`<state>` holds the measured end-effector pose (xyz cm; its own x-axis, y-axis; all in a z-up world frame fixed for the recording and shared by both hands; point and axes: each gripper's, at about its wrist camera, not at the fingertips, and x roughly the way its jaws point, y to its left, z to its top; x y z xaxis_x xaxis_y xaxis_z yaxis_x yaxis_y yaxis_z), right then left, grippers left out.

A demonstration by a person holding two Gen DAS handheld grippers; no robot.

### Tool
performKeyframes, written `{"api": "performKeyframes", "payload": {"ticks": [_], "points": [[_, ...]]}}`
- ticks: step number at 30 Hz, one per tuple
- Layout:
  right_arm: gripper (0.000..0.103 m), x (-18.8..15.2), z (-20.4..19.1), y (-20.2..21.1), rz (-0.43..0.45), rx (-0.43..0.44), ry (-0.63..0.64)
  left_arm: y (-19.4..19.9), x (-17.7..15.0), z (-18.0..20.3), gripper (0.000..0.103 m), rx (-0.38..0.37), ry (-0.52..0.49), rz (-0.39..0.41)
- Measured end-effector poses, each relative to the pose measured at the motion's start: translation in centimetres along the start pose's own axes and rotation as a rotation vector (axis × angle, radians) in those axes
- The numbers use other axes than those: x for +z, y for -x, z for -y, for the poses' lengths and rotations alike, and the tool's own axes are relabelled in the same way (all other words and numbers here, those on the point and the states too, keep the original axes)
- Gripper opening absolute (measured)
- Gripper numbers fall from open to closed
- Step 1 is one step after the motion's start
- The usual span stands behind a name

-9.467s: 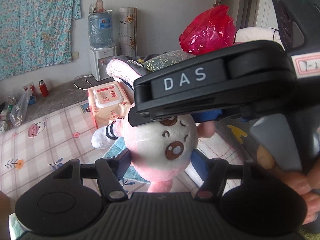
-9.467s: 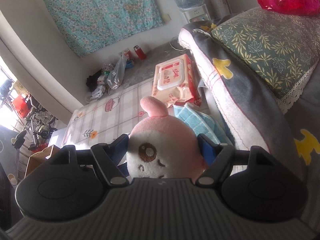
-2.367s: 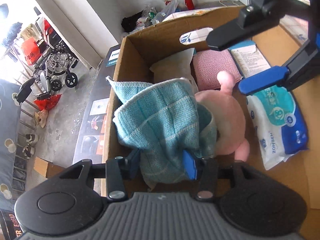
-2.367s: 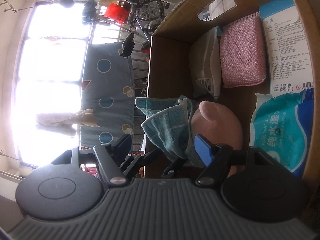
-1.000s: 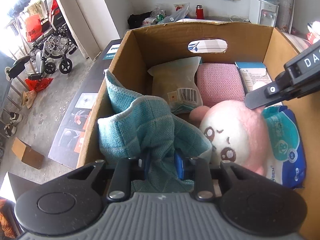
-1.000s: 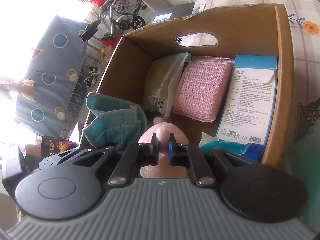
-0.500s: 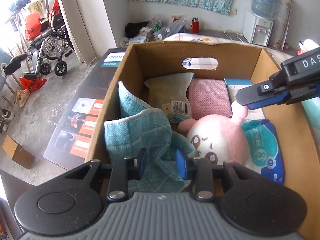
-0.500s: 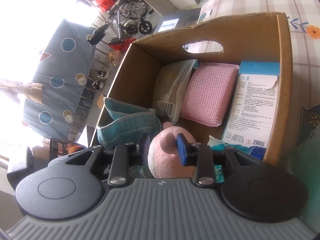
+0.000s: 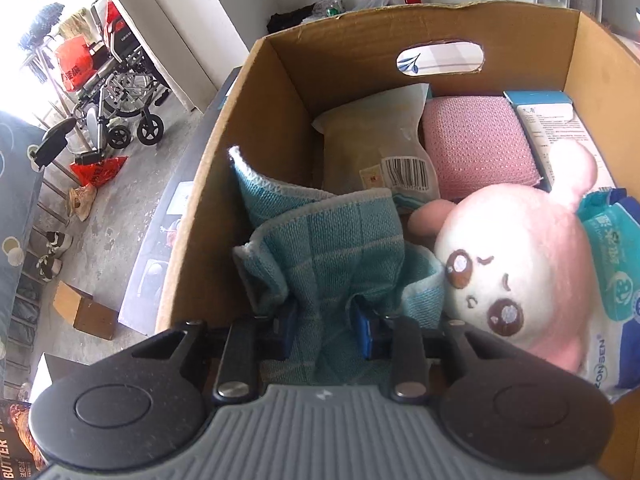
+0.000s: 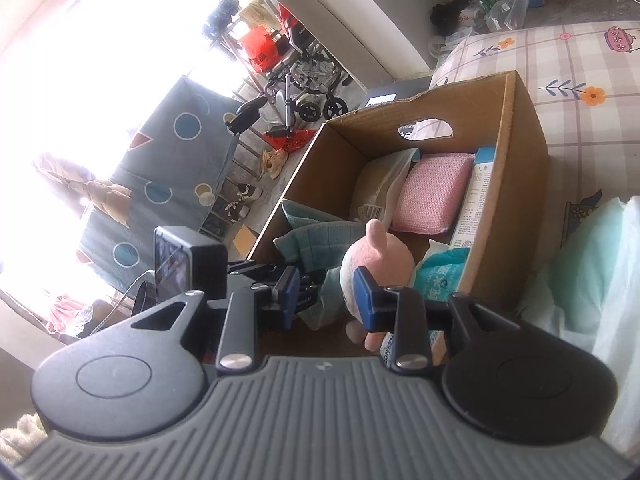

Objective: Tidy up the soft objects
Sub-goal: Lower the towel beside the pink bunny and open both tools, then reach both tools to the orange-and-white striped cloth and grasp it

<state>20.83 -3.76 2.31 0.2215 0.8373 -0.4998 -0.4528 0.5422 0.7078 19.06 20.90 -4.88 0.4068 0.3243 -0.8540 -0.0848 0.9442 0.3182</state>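
Left gripper (image 9: pixel 326 330) clamped on teal cloth (image 9: pixel 332 240) in box (image 9: pixel 280 92), right gripper (image 10: pixel 326 296) just opened, empty, above plush (image 10: pixel 376 256).

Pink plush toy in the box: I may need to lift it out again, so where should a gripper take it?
Probably by the upright ear of the pink plush toy, coming from above. It is narrow and stands clear, while the head is wide and wedged between the teal towel and wipes pack.

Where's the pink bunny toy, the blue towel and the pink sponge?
pink bunny toy (image 9: pixel 520 264), left wrist view, on its face.
blue towel (image 9: pixel 332 248), left wrist view, on its folded middle.
pink sponge (image 9: pixel 476 144), left wrist view, on its top.
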Motion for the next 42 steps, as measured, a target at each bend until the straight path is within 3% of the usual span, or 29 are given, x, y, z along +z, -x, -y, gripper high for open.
{"api": "performKeyframes", "payload": {"ticks": [10, 14, 16, 18, 23, 27, 34, 42], "points": [[0.030, -4.0, 1.8, 4.3, 0.070, 0.010, -0.061, -1.3, 0.5, -0.1, 0.040, -0.071, 0.049, -0.050], [0.030, -5.2, 2.0, 4.9, 0.088, -0.008, -0.068, 0.4, 0.5, -0.3, 0.051, -0.072, 0.053, -0.037], [0.038, -5.6, 2.1, 5.3, 0.097, -0.009, -0.075, 1.7, 0.5, -0.6, 0.059, -0.089, 0.075, -0.031], [0.046, -5.9, 2.0, 5.7, 0.107, -0.006, -0.072, 3.2, 0.4, -1.0, 0.070, -0.084, 0.097, -0.006], [0.056, -6.4, 1.5, 6.7, 0.141, -0.002, -0.060, 7.3, -0.1, -2.0, 0.074, -0.080, 0.156, 0.086], [0.057, -7.3, 1.3, 8.2, 0.182, -0.017, -0.061, 12.1, -1.0, -1.7, 0.078, -0.129, 0.173, 0.212], [0.058, -9.3, 1.4, 12.7, 0.292, -0.054, -0.067, 19.3, -3.3, 4.3, 0.085, -0.293, 0.131, 0.419], [0.058, -11.6, 2.1, 19.4, 0.412, -0.105, -0.070, 21.2, -4.7, 15.5, 0.085, -0.476, 0.015, 0.485]]}}
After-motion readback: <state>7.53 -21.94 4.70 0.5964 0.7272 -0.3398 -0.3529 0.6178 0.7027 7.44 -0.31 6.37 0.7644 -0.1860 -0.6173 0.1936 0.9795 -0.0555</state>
